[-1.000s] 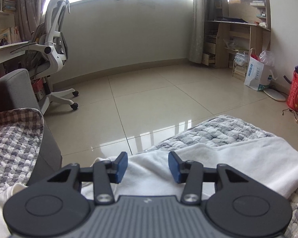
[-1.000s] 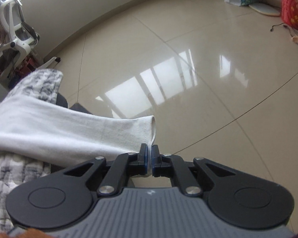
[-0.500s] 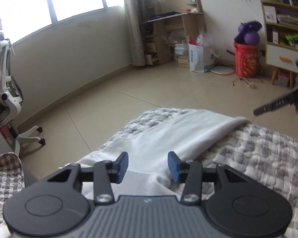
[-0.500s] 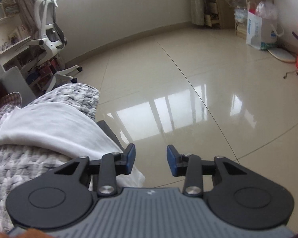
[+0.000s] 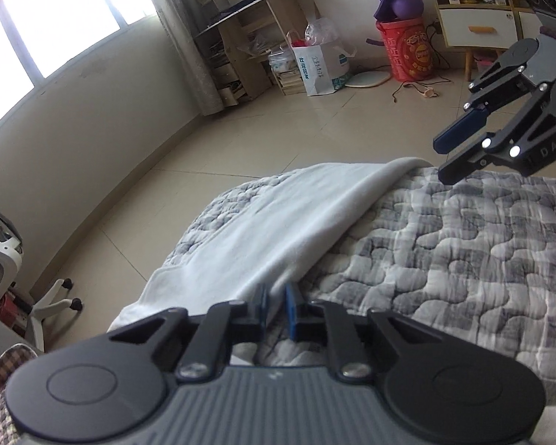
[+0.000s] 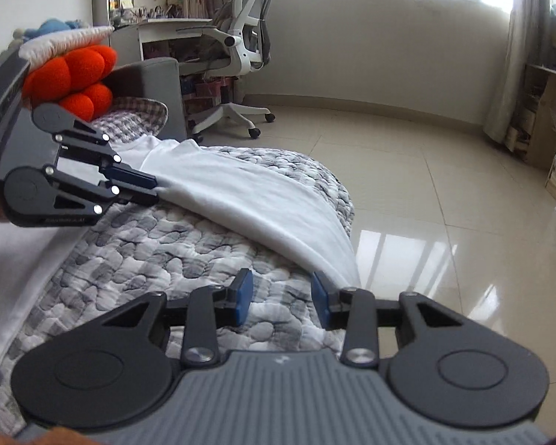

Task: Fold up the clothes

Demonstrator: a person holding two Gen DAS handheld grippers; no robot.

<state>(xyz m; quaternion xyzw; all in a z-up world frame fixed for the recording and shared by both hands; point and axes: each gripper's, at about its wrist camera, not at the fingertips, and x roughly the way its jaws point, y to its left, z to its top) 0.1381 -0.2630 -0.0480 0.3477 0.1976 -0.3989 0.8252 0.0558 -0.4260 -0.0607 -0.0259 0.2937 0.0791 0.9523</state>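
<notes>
white garment (image 5: 278,222) lying along the edge of the grey-and-white quilted cover (image 5: 463,259), one long folded edge running away from the near end, far end drooping over the cushion edge toward the tiled floor (image 5: 241,141).

nearest, in the left wrist view: left gripper (image 5: 276,306) clamped on the white garment, blue pads pressing a thin fold of the near edge, cloth rising slightly off the quilt at the pinch. seen again from the right wrist view as left gripper (image 6: 155,191), fingers together on the white edge, cloth (image 6: 263,200) stretching away from the tips.

right gripper (image 6: 281,298) hovering above the quilted cover (image 6: 159,252) with blue pads standing apart, nothing between them, garment's hanging end just beyond the right pad. in the left wrist view, right gripper (image 5: 444,159) sitting in the air past the garment's far end, fingers apart, not touching cloth.

further off: orange plush toy (image 6: 78,74) on the grey sofa arm behind the left gripper, checked cushion (image 6: 133,118) beside it. white office chair (image 6: 241,52) standing by the desk near the curved wall. across the room, white paper bag (image 5: 320,68) on the floor, red bucket (image 5: 407,50) with a purple ball (image 5: 407,7) on top.
</notes>
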